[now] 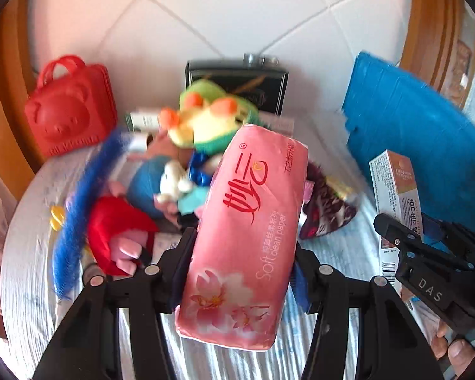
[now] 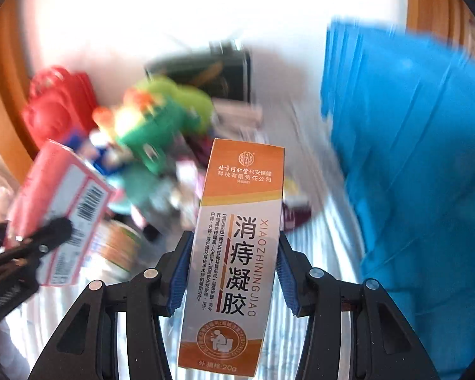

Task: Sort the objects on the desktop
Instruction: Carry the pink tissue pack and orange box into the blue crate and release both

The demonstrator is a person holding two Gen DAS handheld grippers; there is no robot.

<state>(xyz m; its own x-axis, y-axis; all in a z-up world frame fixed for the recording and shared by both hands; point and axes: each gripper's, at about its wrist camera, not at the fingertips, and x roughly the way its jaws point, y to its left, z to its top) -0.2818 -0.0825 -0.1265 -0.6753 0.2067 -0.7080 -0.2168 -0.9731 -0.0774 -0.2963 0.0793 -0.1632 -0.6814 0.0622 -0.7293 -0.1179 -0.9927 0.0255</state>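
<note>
My left gripper [image 1: 242, 253] is shut on a pink tissue pack [image 1: 247, 221] and holds it above the striped cloth. My right gripper [image 2: 234, 266] is shut on an orange-and-white medicine box [image 2: 234, 253]; the box [image 1: 395, 186] and the gripper [image 1: 427, 253] also show at the right of the left wrist view. The tissue pack [image 2: 57, 202] shows blurred at the left of the right wrist view. A pile of plush toys lies behind: a green frog [image 1: 205, 117], a blue figure [image 1: 148, 183] and a red one [image 1: 117, 231].
A red bear-shaped case [image 1: 69, 110] stands at the back left. A blue bin [image 1: 411, 136] stands at the right. A black box [image 1: 237, 85] leans on the tiled wall. A blue feather [image 1: 85, 205] and a dark patterned pouch [image 1: 326, 209] lie on the striped cloth [image 1: 31, 253].
</note>
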